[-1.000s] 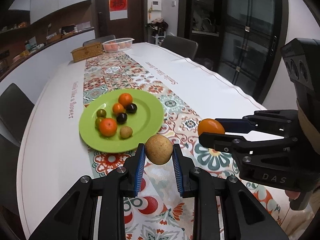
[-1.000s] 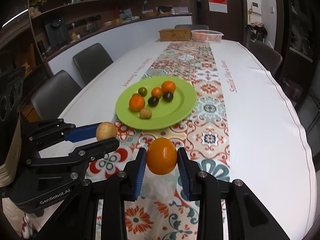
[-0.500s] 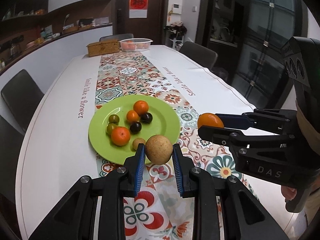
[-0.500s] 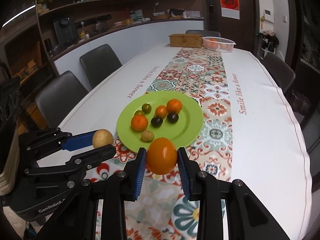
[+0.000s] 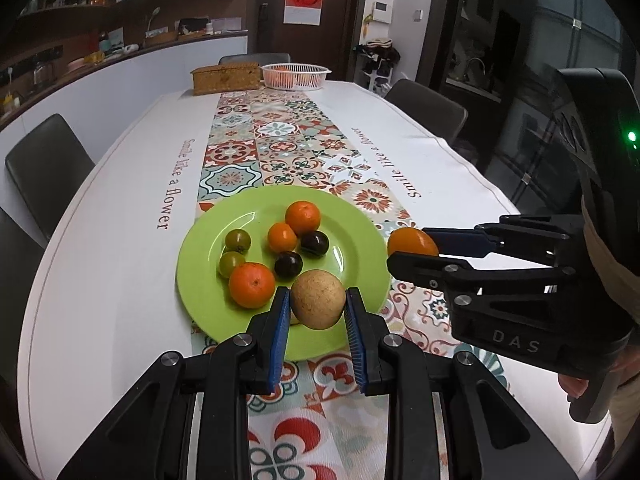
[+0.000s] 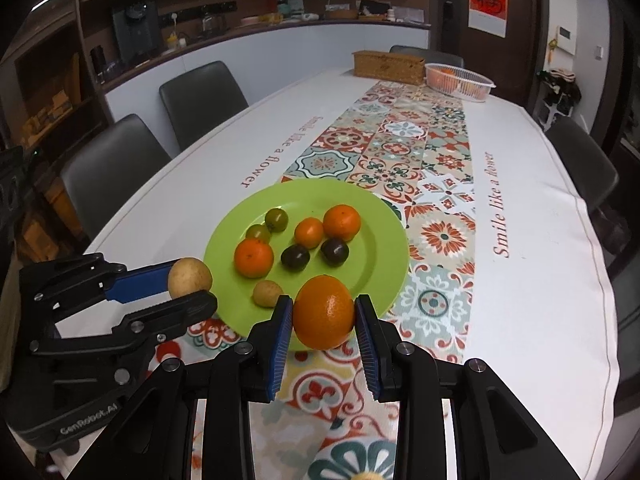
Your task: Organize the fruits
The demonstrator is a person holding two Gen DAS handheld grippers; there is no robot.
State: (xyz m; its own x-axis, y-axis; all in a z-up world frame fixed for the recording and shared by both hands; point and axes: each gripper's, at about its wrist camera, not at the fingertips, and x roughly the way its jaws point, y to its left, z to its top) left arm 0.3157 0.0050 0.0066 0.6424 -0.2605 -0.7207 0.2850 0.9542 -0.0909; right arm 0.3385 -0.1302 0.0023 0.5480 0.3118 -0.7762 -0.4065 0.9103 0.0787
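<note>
Behind brown fruit (image 5: 318,304), half-hidden small fruit (image 6: 267,294)

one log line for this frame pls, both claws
left claw: shut on round tan fruit | right claw: shut on round orange | both over near rim of green plate

Even indoor light is falling from above, brightening the white tablecloth (image 5: 120,240) beyond the jaws. The room behind is lying dim. Fisheye bending is curving the edges into black corners. Everything near the jaws is staying sharp.
</note>
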